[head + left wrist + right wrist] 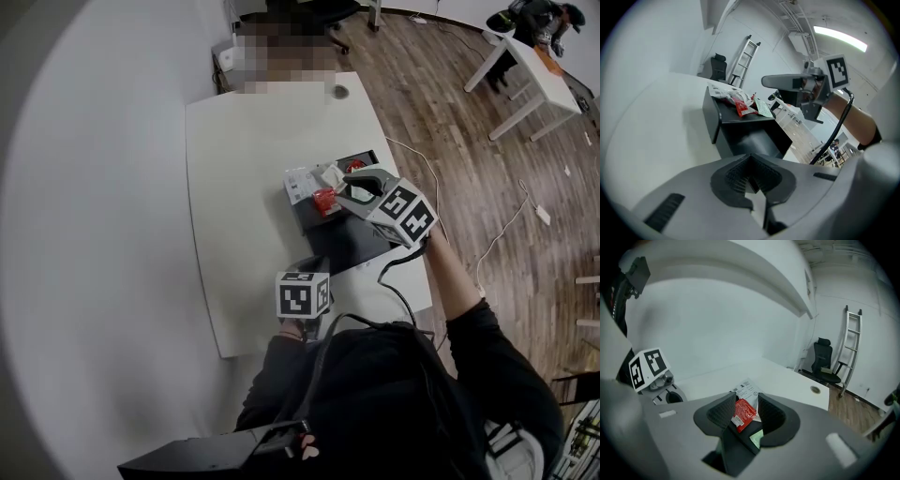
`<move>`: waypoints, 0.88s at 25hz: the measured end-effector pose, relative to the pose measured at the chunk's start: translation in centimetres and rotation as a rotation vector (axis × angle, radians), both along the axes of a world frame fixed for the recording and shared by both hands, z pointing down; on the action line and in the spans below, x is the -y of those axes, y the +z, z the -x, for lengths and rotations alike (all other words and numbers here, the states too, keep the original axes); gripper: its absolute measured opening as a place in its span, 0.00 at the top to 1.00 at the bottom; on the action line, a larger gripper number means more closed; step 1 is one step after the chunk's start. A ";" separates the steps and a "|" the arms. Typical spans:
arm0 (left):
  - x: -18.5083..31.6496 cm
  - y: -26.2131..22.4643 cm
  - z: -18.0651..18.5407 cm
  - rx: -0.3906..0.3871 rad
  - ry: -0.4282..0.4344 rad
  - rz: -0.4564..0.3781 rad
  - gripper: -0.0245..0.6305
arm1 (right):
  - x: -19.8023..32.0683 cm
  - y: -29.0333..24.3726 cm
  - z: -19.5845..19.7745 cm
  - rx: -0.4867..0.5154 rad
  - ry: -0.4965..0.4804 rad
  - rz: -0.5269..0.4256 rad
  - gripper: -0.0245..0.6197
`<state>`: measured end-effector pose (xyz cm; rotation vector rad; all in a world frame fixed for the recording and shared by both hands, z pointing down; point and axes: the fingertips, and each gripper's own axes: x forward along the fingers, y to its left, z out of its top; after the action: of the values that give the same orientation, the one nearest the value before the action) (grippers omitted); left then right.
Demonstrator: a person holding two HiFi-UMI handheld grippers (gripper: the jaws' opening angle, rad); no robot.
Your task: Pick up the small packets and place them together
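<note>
While the right gripper (745, 401) is hovering open over the flimsy red packet (742, 414), left gripper (751, 161) sitting shut, I'm thinking pinch an edge.

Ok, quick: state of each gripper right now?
Left gripper: shut, nothing in it.
Right gripper: open, gripping nothing; the red packet shows in the gap between its jaws.

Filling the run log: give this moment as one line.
left gripper: shut, empty | right gripper: open over red packet | packets: together on black box
</note>
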<state>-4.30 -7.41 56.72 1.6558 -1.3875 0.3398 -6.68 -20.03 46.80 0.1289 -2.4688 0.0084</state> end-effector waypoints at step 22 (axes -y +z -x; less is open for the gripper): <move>2.3 -14.2 10.6 0.113 -0.298 -0.259 0.96 | -1.0 -13.6 -7.2 0.685 0.354 0.203 0.96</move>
<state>-14.90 -9.70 42.47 1.6211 -1.7981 0.0841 0.52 -19.05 33.24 0.5507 -3.0616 0.5337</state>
